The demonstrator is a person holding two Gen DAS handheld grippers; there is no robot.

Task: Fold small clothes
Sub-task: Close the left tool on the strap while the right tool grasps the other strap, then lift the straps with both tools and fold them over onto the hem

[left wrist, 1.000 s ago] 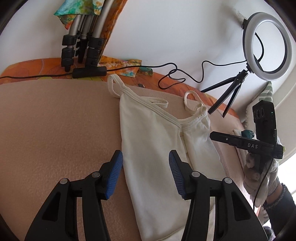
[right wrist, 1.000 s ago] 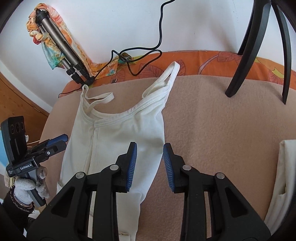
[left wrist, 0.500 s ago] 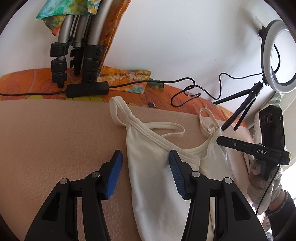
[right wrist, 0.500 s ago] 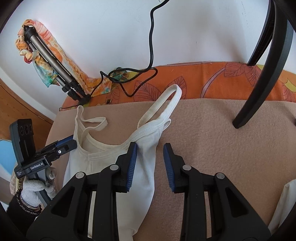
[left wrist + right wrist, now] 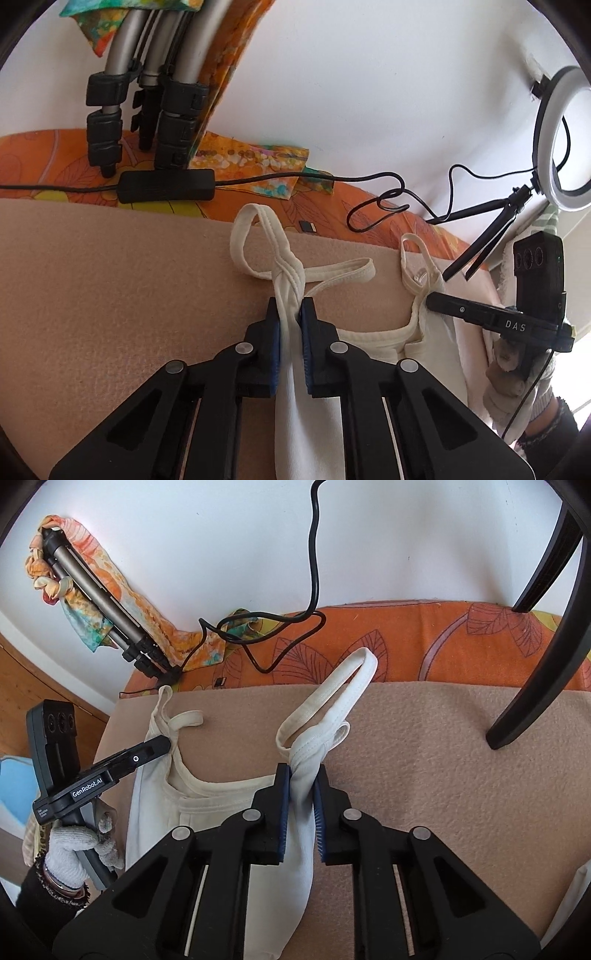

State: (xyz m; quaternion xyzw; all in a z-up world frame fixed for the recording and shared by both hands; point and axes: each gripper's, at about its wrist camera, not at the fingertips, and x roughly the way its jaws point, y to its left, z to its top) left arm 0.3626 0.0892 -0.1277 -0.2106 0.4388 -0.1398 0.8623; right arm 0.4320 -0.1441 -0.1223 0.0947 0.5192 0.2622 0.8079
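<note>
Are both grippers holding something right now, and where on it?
Yes. The left gripper and the right gripper each pinch the white camisole at a top corner, just below a shoulder strap.

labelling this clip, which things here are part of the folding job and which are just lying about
In the job:
white camisole
left gripper, shut on its shoulder
right gripper, shut on the other shoulder
beige blanket under it

Lying about:
ring light
folded tripod
black cable
patterned scarf
</note>
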